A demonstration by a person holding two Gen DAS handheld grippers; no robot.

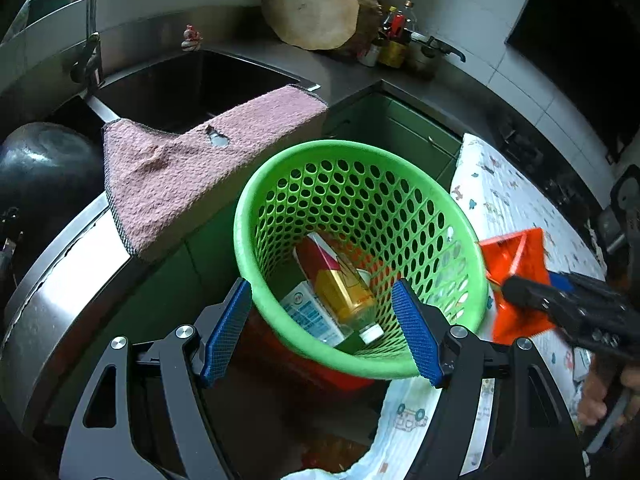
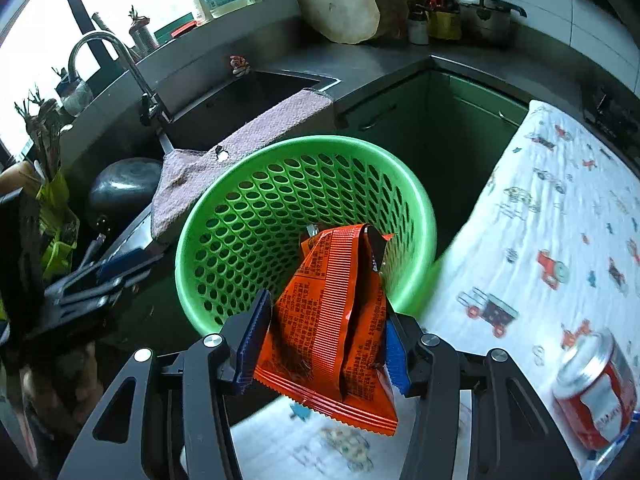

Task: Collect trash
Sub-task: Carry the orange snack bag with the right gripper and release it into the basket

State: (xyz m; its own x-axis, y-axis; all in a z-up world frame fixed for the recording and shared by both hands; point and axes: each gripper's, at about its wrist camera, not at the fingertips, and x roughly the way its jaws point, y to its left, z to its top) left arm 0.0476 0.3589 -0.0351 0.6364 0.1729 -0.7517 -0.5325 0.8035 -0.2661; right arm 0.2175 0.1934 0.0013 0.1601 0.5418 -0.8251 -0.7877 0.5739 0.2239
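A green perforated basket (image 1: 360, 192) stands beside the counter and holds a bottle with a yellow label (image 1: 348, 292), a pale carton (image 1: 308, 312) and a red and white box (image 1: 320, 252). My left gripper (image 1: 322, 320) hovers over the basket's near rim, open, with nothing pressed between its blue pads. My right gripper (image 2: 324, 332) is shut on an orange snack wrapper (image 2: 332, 320), held just short of the basket (image 2: 200, 216). In the left wrist view the wrapper (image 1: 516, 272) shows at the right. A red and white can (image 2: 596, 392) lies on the patterned cloth (image 2: 560, 200).
A steel sink (image 1: 180, 84) with a pink towel (image 1: 192, 168) draped over its edge lies behind the basket. A dark round pot (image 1: 44, 176) sits at the left. A wooden chopping block (image 1: 312, 4), bottles and a pot stand at the back corner. Green cabinets (image 1: 400, 128) lie beyond.
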